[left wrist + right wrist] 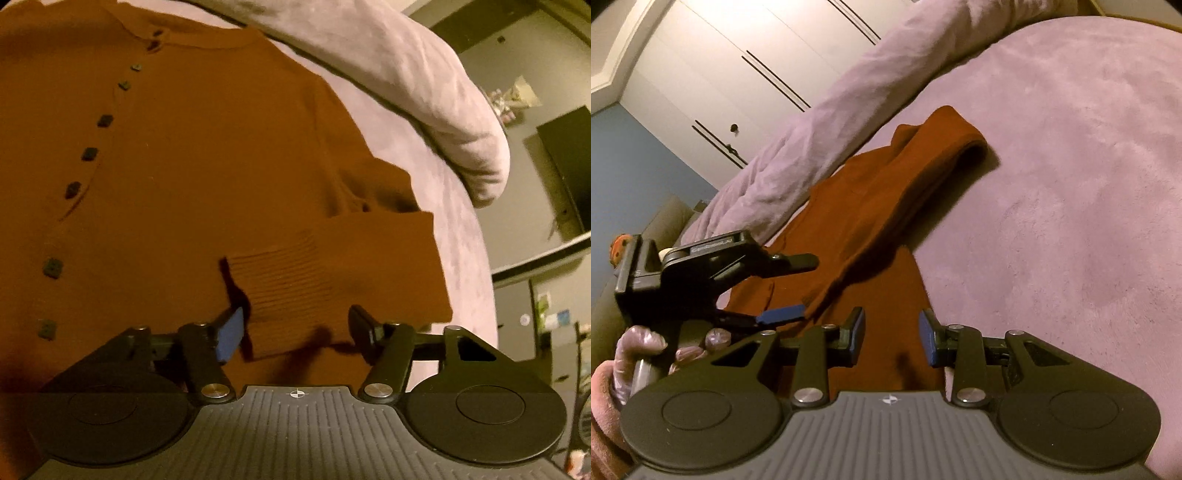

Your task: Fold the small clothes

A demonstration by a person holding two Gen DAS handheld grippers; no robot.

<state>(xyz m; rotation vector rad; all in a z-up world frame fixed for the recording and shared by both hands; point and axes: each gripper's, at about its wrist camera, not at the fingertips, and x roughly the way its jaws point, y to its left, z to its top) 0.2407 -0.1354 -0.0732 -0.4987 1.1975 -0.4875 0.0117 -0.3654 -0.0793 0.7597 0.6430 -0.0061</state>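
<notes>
A brown buttoned cardigan [184,166] lies flat on the purple bed cover [465,229]. One sleeve [384,254] is folded across its body, ending in a ribbed cuff [280,284]. My left gripper [297,332] stands open around that cuff, a finger on each side and the pads apart from the cloth. In the right wrist view the left gripper [807,286] is side-on, the sleeve end [816,302] between its jaws by the blue lower pad [781,314]. My right gripper [892,336] is open over the cardigan's lower edge [886,295], nothing between its fingers.
A rolled purple blanket [831,110] runs along the far side of the cardigan [849,206]. A gloved hand [639,343] holds the left gripper's handle. White wardrobe doors [738,55] stand behind. A dark screen [569,166] is off to the right. Bare bed cover [1071,184] spreads right.
</notes>
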